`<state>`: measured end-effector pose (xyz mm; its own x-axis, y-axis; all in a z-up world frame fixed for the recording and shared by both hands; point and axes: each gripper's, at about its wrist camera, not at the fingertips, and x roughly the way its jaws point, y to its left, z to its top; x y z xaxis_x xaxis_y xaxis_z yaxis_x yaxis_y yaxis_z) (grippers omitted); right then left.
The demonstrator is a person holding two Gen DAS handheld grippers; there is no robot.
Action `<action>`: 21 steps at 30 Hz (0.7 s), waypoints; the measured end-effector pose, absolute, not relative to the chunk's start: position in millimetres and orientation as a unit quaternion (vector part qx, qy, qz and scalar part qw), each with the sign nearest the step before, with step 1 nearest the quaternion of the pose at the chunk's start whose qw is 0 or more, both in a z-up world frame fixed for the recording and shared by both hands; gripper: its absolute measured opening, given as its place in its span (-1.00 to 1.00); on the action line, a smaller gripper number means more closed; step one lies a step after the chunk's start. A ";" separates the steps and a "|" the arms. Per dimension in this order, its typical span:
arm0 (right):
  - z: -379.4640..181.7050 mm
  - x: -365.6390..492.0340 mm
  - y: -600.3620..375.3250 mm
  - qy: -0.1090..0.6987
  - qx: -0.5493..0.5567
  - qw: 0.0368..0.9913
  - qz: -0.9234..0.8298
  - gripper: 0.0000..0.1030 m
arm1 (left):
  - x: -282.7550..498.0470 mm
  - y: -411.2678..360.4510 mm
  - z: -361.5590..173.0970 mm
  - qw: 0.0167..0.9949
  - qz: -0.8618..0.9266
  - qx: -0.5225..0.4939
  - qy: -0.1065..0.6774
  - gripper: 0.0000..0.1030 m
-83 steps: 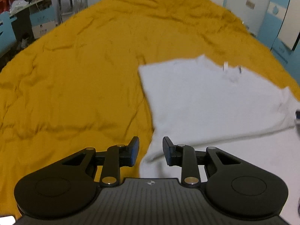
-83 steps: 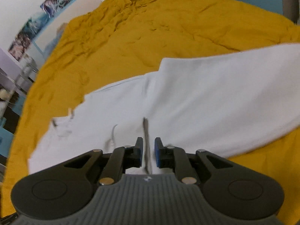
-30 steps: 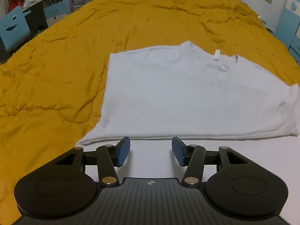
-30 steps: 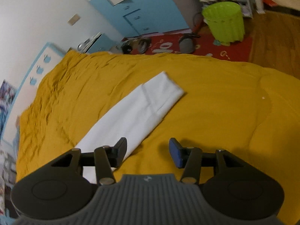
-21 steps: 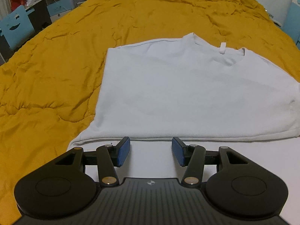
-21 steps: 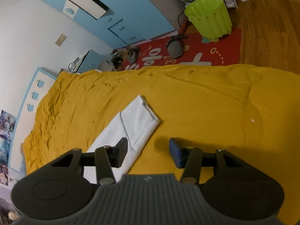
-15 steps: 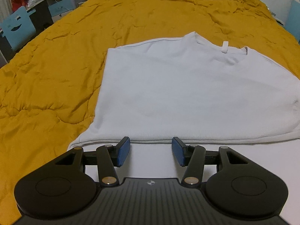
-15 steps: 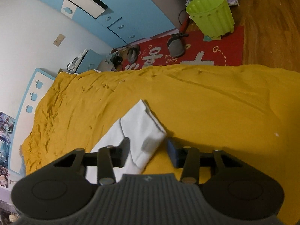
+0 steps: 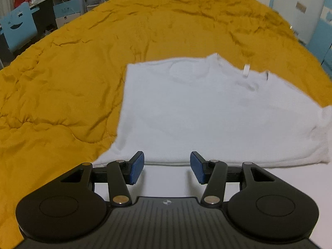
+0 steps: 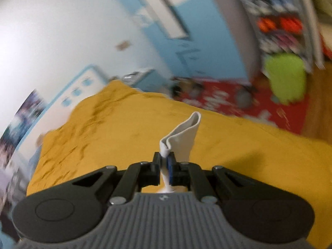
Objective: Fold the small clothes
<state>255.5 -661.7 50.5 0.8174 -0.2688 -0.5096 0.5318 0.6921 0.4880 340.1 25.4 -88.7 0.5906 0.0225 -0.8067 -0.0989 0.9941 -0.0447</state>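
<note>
A white T-shirt point(image 9: 207, 112) lies flat on the mustard-yellow quilt point(image 9: 72, 72), folded over on itself, collar and neck tag at the far side. My left gripper point(image 9: 167, 167) is open and empty, hovering over the shirt's near fold edge. My right gripper point(image 10: 165, 161) is shut on the end of the shirt's white sleeve point(image 10: 182, 134) and holds it lifted off the quilt point(image 10: 249, 145); the sleeve end sticks up past the fingertips. The right wrist view is motion-blurred.
A desk and blue chair point(image 9: 18, 29) stand beyond the bed's far left. On the right side there is a red rug point(image 10: 238, 99), a green bin point(image 10: 288, 78), blue cabinets point(image 10: 197, 41) and a wood floor past the bed's edge.
My right gripper closed on the sleeve end and lifted it, swinging upward. My left gripper stayed open over the shirt, its view shifting slightly.
</note>
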 end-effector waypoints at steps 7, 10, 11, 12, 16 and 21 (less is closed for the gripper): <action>145.4 324.6 -508.3 0.187 0.260 0.942 -0.103 -0.98 | 329.5 63.2 -59.0 0.901 0.024 -0.068 0.428 0.17; 169.3 345.7 -438.5 0.182 0.251 0.950 -0.050 -0.98 | 323.0 84.7 -46.6 0.908 0.021 -0.076 0.413 0.16; 175.7 351.5 -415.5 0.180 0.248 0.951 -0.033 -0.98 | 320.9 92.7 -43.4 0.909 0.023 -0.081 0.408 0.16; 180.7 356.5 -393.0 0.178 0.244 0.953 -0.017 -0.98 | 319.7 99.9 -41.3 0.910 0.025 -0.088 0.404 0.16; 186.4 373.1 -308.8 0.182 0.230 0.956 0.033 -0.98 | 317.2 128.4 -38.9 0.909 0.034 -0.134 0.393 0.16; 157.1 388.6 -210.8 0.206 0.226 0.949 0.072 -0.98 | 315.3 150.7 -50.1 0.904 0.034 -0.155 0.396 0.13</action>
<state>388.6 -210.8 157.1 0.9048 0.2295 -0.3586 -0.0431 0.8873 0.4591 315.3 150.7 -50.1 0.6840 -0.0613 -0.7269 -0.1849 0.9493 -0.2541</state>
